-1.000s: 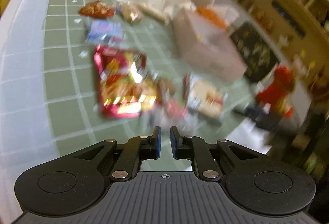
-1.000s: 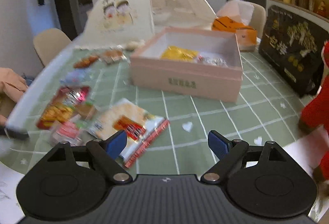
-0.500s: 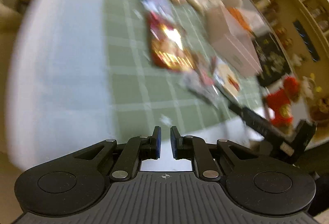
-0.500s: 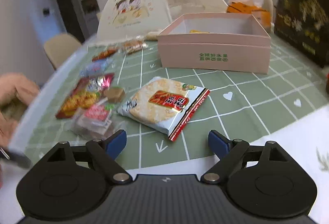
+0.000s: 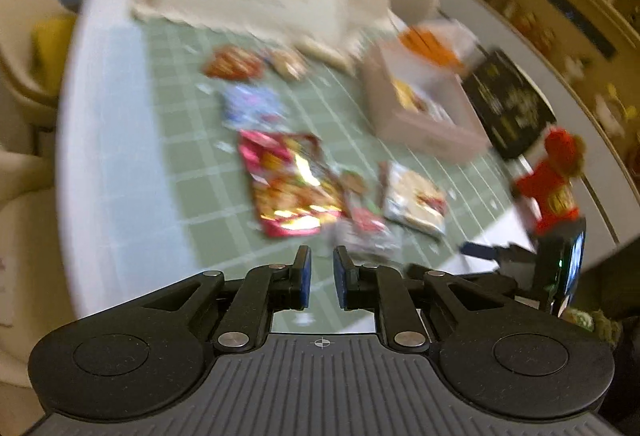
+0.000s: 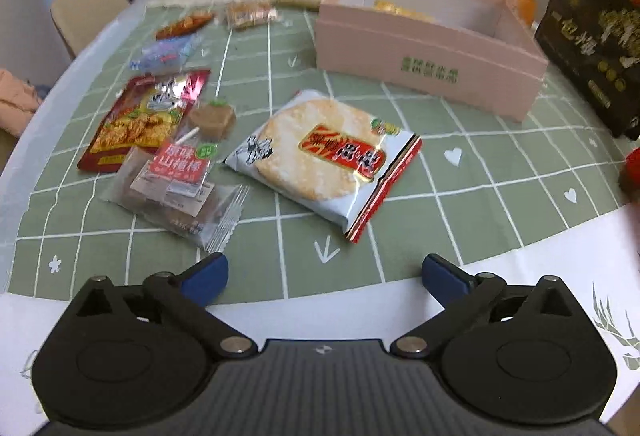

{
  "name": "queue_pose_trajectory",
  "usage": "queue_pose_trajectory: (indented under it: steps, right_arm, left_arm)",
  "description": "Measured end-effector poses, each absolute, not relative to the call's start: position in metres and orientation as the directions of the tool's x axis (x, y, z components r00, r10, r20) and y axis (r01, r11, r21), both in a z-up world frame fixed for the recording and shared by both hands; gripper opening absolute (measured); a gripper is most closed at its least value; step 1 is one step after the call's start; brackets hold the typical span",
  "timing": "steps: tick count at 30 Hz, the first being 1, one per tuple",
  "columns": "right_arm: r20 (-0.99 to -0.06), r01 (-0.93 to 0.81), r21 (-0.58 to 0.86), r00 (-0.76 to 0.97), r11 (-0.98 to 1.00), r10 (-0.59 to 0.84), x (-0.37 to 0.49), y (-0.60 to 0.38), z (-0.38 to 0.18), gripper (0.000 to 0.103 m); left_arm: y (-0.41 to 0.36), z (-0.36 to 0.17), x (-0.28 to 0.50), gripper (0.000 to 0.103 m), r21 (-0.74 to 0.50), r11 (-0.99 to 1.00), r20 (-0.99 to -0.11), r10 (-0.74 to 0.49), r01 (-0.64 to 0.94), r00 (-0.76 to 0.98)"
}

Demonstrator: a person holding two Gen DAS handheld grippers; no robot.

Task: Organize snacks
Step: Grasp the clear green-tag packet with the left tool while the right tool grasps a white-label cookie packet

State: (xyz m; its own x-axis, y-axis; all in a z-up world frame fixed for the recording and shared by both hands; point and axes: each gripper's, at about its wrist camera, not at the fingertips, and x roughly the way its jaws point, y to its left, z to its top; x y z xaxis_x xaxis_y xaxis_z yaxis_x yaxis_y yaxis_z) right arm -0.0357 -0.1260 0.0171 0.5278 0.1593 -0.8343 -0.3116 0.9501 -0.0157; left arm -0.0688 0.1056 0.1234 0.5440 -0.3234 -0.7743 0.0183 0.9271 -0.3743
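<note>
Right tool (image 6: 324, 272) gapes before rice-cracker packet (image 6: 320, 160).

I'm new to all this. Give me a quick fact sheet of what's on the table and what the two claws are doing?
Surface: green checked tablecloth
Container: pink box, open, some packets inside
Nearest snack: rice cracker packet, flat on cloth
Other loose snacks: red packet, clear hawthorn packet
Right claw: wide open, empty
Left claw: slightly open, empty

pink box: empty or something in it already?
Not empty. The pink box is open-topped, and the right wrist view shows a yellow packet lying inside by its far wall. The near wall hides the rest of the floor.
</note>
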Motion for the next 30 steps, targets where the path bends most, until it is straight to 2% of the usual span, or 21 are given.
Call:
queue_pose_trajectory:
  steps: [1, 2, 3, 5, 9, 11, 14, 18, 23, 25, 28, 30]
  right_arm:
    - [-0.857, -0.327, -0.016, 0.491, 0.945, 0.156, -0.032, -0.124, 0.019, 0.098]
    - [-0.877, -0.336, -0.024, 0.459, 0.942, 0.142, -0.030, -0.121, 0.024, 0.087]
    - [-0.884, -0.343, -0.040, 0.449, 0.938, 0.127, -0.032, -0.120, 0.030, 0.080]
    - [-0.863, -0.358, -0.105, 0.496, 0.928, 0.094, -0.044, -0.120, 0.049, 0.080]
    - [-0.773, -0.395, -0.138, 0.617, 0.908, 0.151, -0.058, -0.137, 0.087, 0.080]
    - [-0.734, -0.418, -0.081, 0.639, 0.905, 0.229, -0.051, -0.151, 0.098, 0.081]
    - [-0.727, -0.456, 0.049, 0.594, 0.888, 0.345, -0.029, -0.164, 0.093, 0.081]
    - [-0.741, -0.419, 0.080, 0.582, 0.905, 0.335, -0.006, -0.158, 0.067, 0.080]
    - [-0.748, -0.508, -0.022, 0.580, 0.861, 0.322, -0.001, -0.131, 0.045, 0.079]
    - [-0.753, -0.513, -0.021, 0.572, 0.858, 0.324, -0.004, -0.128, 0.042, 0.079]
    - [-0.769, -0.501, -0.001, 0.554, 0.866, 0.320, -0.007, -0.130, 0.036, 0.079]
    - [-0.772, -0.487, -0.037, 0.569, 0.873, 0.285, -0.013, -0.131, 0.032, 0.079]
  left_arm:
    - [0.095, 0.114, -0.058, 0.020, -0.380, 0.924, -0.776, -0.339, 0.035, 0.532]
    - [0.086, 0.107, -0.048, 0.021, -0.379, 0.924, -0.777, -0.342, 0.041, 0.528]
    - [0.078, 0.100, -0.040, 0.021, -0.378, 0.925, -0.780, -0.339, 0.036, 0.526]
    - [0.063, 0.090, -0.025, 0.021, -0.368, 0.929, -0.784, -0.327, 0.029, 0.528]
    - [0.058, 0.074, -0.011, 0.021, -0.364, 0.930, -0.816, -0.290, -0.054, 0.500]
    - [0.060, 0.061, -0.005, 0.021, -0.416, 0.904, -0.823, -0.329, -0.097, 0.462]
    - [0.061, 0.047, 0.001, 0.021, -0.461, 0.876, -0.813, -0.353, -0.141, 0.463]
    - [0.064, 0.049, 0.003, 0.021, -0.469, 0.862, -0.788, -0.310, -0.193, 0.531]
    - [0.048, 0.051, 0.031, 0.022, -0.337, 0.938, -0.809, -0.241, -0.086, 0.536]
    - [0.034, 0.044, 0.045, 0.022, -0.288, 0.957, -0.826, -0.232, -0.031, 0.513]
    - [0.016, 0.037, 0.055, 0.030, -0.218, 0.976, -0.830, -0.200, 0.027, 0.520]
    - [0.005, 0.036, 0.063, 0.038, -0.176, 0.982, -0.834, -0.184, 0.065, 0.520]
